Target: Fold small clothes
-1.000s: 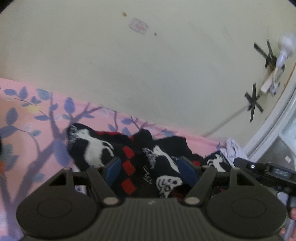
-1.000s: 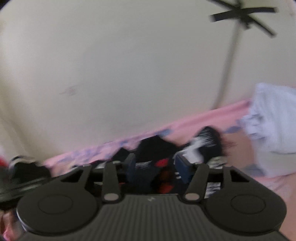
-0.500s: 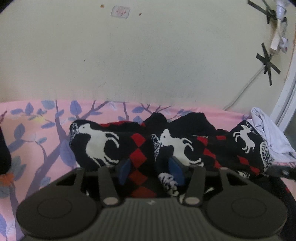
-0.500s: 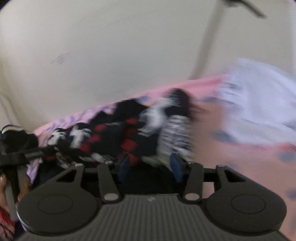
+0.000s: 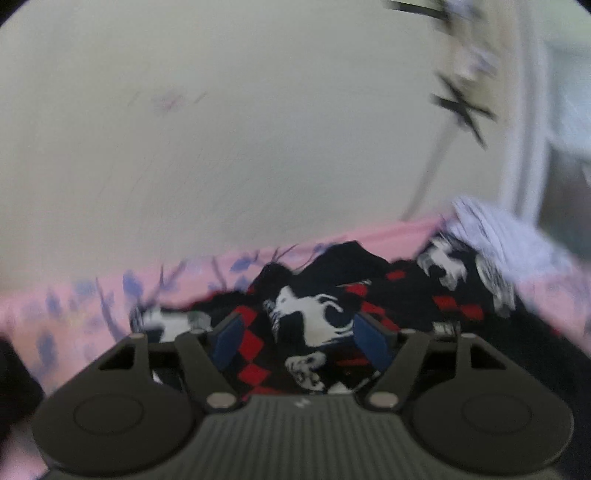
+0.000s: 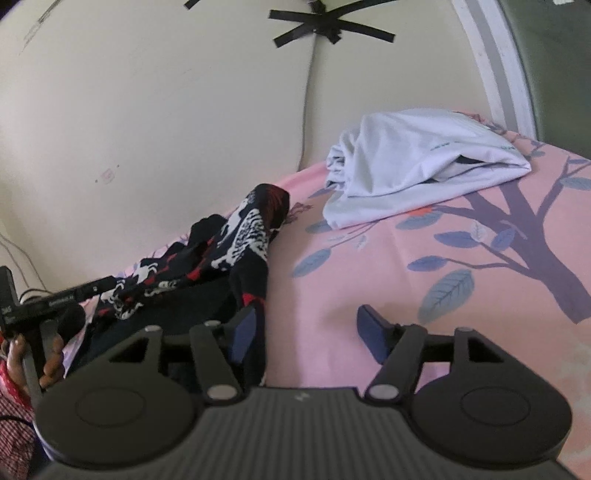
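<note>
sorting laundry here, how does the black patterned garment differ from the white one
The black garment has white and red prints; the white garment looks nearly plain. The black one lies crumpled and stretched out; the white one is a compact bundle near the wall. Both rest on the pink sheet, gripped by neither tool.

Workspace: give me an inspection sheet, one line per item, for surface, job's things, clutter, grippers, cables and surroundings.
Surface: pink bedsheet printed with purple branches and blue leaves.
Job's things: black patterned garment, white figures and red diamonds, rumpled on the sheet; white garment, loosely folded, lying apart near the wall.
Clutter: nothing seen.
Grippers: left gripper open, its fingers either side of the patterned cloth; right gripper open over bare sheet, its left finger at the cloth's edge.
Cables: grey cable running down the wall, held by black tape crosses.
Surroundings: cream wall; white frame at right.
</note>
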A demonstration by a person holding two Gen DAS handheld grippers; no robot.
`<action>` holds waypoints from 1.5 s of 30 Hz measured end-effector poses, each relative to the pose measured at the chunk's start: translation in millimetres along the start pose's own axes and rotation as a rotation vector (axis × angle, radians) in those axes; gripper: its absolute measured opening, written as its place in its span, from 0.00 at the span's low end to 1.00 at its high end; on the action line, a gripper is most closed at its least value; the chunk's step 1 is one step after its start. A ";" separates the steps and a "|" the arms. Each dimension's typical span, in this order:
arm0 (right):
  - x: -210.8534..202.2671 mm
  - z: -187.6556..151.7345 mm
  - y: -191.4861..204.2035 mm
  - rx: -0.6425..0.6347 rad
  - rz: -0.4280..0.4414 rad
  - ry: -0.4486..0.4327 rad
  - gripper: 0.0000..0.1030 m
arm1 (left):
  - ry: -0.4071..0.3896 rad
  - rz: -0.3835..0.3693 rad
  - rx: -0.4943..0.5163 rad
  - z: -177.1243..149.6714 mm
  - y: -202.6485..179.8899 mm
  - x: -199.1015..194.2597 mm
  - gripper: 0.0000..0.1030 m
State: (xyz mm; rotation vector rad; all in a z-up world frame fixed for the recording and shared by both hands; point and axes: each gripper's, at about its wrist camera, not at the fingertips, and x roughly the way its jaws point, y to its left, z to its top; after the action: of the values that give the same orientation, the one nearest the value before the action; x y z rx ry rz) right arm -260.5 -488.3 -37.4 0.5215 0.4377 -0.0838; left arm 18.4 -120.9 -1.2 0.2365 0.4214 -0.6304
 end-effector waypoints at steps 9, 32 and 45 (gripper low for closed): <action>-3.1 0.3 -18.8 0.122 0.096 -0.006 0.64 | 0.096 0.045 0.361 2.1 -36.1 19.6 0.45; -1.5 3.4 -13.3 0.087 0.079 -0.003 0.64 | 0.119 0.042 0.186 1.4 5.9 -45.9 0.32; 79.0 99.7 97.1 -0.057 0.227 0.087 0.56 | 0.158 -0.014 0.005 39.3 -12.8 26.9 0.32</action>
State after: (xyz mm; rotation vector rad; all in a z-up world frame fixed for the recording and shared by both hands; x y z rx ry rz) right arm -132.7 -451.4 51.6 0.5168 0.4618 0.1701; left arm 42.3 -158.2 20.6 0.2889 0.5737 -0.6290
